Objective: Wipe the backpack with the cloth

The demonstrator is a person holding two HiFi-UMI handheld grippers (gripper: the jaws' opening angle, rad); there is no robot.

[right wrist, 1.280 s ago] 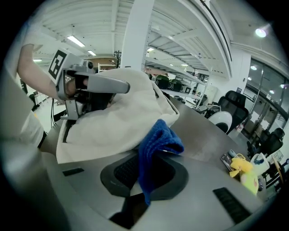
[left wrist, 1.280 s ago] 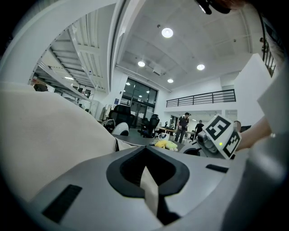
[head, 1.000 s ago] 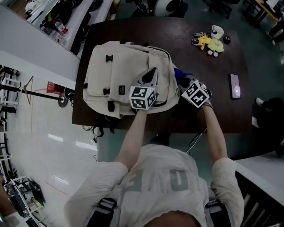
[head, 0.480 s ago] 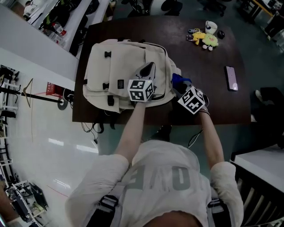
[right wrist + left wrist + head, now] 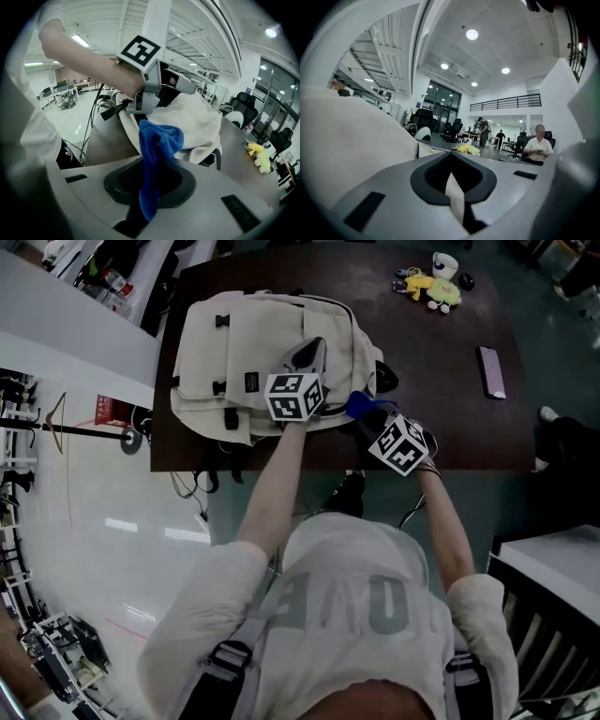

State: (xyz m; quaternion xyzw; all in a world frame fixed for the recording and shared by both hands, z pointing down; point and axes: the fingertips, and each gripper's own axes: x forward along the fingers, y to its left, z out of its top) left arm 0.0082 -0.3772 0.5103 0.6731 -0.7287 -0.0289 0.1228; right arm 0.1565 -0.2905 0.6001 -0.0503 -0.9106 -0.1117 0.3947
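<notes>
Cream backpack (image 5: 253, 352) lies flat on the left part of the dark worktop (image 5: 441, 362) in the head view, the left tongs (image 5: 312, 348) resting on its near right part. The right tongs (image 5: 367, 416) sit just beside its right edge with the blue cloth (image 5: 355, 404). A phone (image 5: 491, 372) lies to the right, and a yellow toy (image 5: 439, 292) and a cup (image 5: 446, 262) at the far edge. In the left gripper view the left tongs (image 5: 454, 187) are clenched on a thin cream fold (image 5: 454, 199), apparently of the backpack (image 5: 351, 140) bulking at left. In the right gripper view the right tongs (image 5: 150, 187) grasp the cloth (image 5: 157, 145), whose bunched top stands near the backpack (image 5: 197, 122).
</notes>
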